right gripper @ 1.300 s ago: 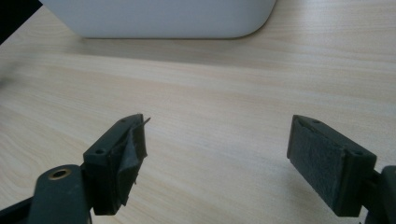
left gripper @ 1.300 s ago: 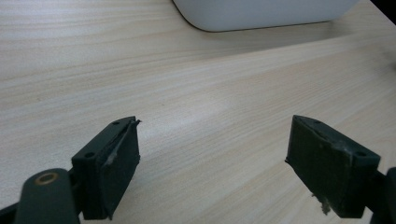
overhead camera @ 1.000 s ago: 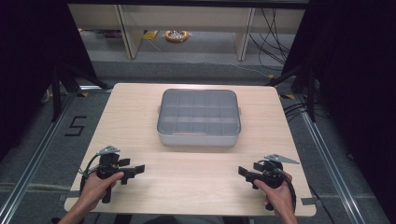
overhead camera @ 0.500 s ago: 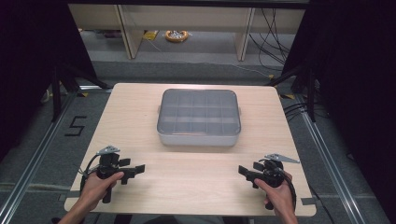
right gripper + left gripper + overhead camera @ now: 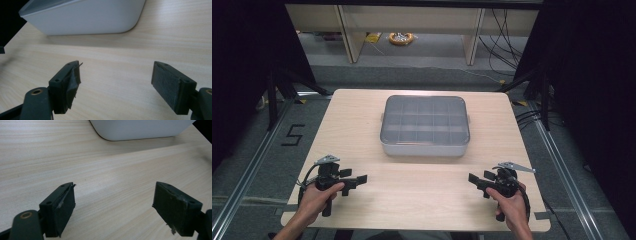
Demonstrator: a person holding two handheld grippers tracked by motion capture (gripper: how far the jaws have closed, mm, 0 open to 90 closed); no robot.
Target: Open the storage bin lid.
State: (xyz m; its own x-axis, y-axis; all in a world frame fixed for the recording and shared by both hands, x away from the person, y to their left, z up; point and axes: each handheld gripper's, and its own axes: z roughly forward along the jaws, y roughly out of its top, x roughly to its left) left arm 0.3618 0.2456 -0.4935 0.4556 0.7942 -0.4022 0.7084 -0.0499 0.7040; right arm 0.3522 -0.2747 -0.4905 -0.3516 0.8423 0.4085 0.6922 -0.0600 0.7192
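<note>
A grey lidded box is seen at the middle of the far half of the wooden table, its translucent lid shut; through the lid a grid of compartments can be made out, but what lies in them cannot be told. In the left gripper view a rounded white corner of the box is seen ahead on the table, and in the right gripper view another corner. The left gripper is held by a hand at the near left edge, pointed inward, well apart from the box. The right gripper is held by the other hand at the near right, likewise pointed inward. Both pairs of jaws are spread wide above bare wood, with nothing grasped or touched.
</note>
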